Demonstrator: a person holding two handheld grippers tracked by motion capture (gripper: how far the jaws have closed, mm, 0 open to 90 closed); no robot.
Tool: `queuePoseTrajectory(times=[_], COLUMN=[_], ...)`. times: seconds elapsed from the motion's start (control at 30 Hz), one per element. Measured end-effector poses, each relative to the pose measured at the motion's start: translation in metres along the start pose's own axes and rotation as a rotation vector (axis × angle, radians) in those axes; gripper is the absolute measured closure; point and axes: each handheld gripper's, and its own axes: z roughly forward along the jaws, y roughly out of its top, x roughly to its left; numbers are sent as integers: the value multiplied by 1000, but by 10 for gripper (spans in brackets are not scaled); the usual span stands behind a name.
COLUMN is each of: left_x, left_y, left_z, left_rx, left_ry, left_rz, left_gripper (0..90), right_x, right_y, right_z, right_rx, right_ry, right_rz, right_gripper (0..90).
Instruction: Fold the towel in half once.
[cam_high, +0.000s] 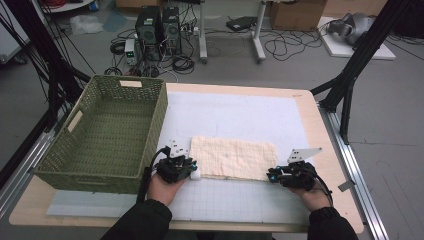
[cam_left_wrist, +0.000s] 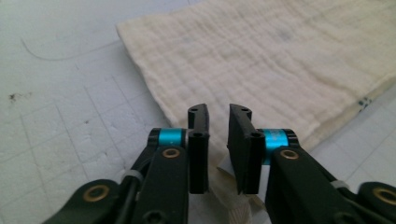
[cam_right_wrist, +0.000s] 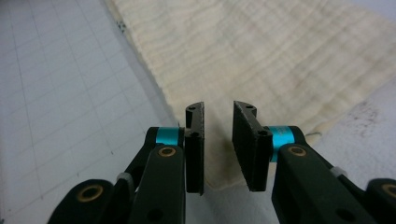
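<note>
Black jaws of left claw (cam_left_wrist: 218, 140) stand slightly apart over the cloth's (cam_high: 233, 158) near-left corner | right claw (cam_right_wrist: 218, 140) likewise parted, over near-right corner | cloth flat on table (cam_high: 310, 120) beside basket (cam_high: 105, 132) | likely step: pinch both corners evenly, all layers.

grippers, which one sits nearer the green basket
The left gripper, at the cloth's basket-side end; the right gripper is at its far end.

Cream crinkled woven cloth (cam_high: 233, 158), green wicker basket (cam_high: 151, 131), matt gridded mat (cam_high: 235, 200)
</note>
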Motion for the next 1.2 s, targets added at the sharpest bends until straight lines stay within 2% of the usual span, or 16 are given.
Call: queuePoseTrajectory(times=[0.07, 0.13, 0.33, 0.43, 0.6, 0.7, 1.03, 1.2], left_x=[-1, 0, -5, -4, -2, -2, -4, -3], left_y=[-3, -5, -8, -7, -2, 1, 6, 7], left_z=[3, 2, 1, 1, -1, 0, 7, 7], left_rx=[14, 2, -14, -24, -58, -72, -91, -107], left_ry=[6, 9, 28, 13, -5, -16, -43, -38], left_rz=[12, 1, 32, 14, -11, -28, -40, -52], left_gripper=[844, 867, 842, 818, 789, 767, 705, 663], right_x=[-1, -2, 4, 5, 3, 2, -4, -5], right_y=[-2, -3, -11, -11, -8, -7, -3, 3], right_z=[3, 2, -4, -7, -10, -10, -8, -7], right_rx=[8, 7, -12, -30, -71, -77, -107, -119], right_ry=[7, 16, -5, -15, -32, -33, -37, -47], right_rz=[2, 16, 18, 17, 30, 44, 62, 68], right_gripper=[760, 781, 776, 710, 668, 629, 510, 458])
